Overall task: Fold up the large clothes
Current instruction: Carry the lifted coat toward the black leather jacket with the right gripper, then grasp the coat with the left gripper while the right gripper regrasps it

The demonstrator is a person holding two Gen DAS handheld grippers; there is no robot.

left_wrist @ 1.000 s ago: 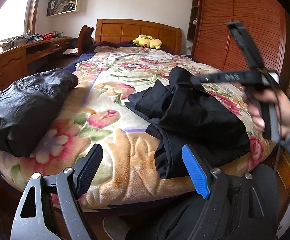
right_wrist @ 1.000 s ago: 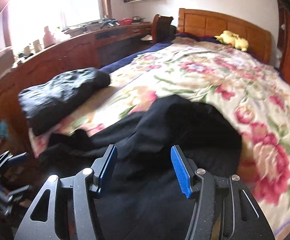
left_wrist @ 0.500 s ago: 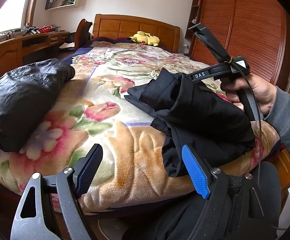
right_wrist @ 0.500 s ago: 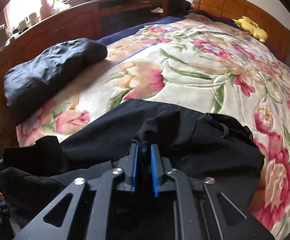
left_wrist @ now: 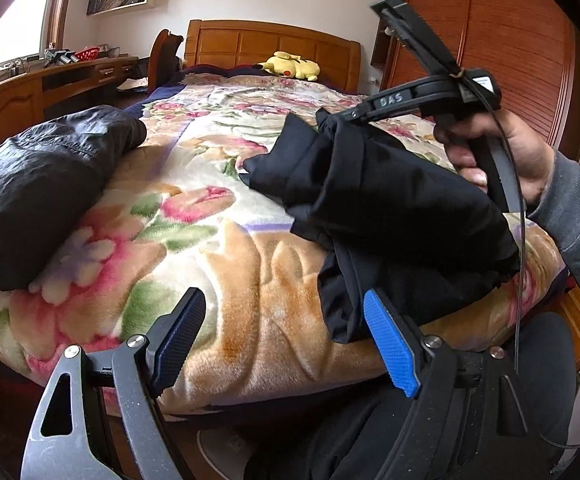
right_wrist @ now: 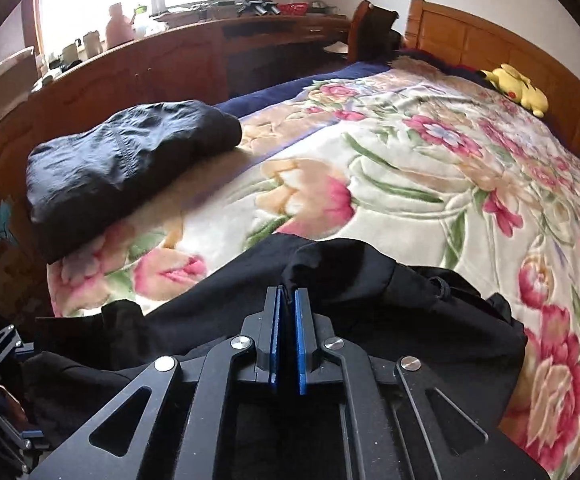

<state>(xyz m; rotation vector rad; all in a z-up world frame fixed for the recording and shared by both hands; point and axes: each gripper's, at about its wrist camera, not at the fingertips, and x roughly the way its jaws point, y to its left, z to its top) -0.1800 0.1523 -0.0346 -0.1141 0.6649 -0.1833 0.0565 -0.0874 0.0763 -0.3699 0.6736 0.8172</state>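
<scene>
I've got the bed (left_wrist: 230, 280) filling both views, covered w/ a plush floral blanket (right_wrist: 410, 184) in cream, pink and tan. The thing I'm working on, the black garment (left_wrist: 394, 216), sits at the near right corner of the bed, bunched and partly doubled over, matte fabric w/ soft rounded folds; its lower part droops over the bed's edge toward me. From the right wrist cam it spreads wide across the bottom of the view, w/ a small peak of cloth pulled up at the middle and a drawstring-like bit on its right side. A second dark piece, the folded jacket (left_wrist: 38, 192), shinier and crinkled, lies well apart at the near left corner. My right gripper (right_wrist: 286, 312) has its blue pads nearly together, pinching that peak of the garment; the jaws have just eased a touch wider but cloth is plainly clamped between them. In the left cam the right hand (left_wrist: 502, 156) holds that tool above the garment, grey sleeve behind. My left gripper (left_wrist: 282, 336) stands wide open, nothing between the fingers, just short of the bed's edge beside the hanging cloth. Far off, a yellow plush toy (left_wrist: 290, 66) rests by the headboard.
</scene>
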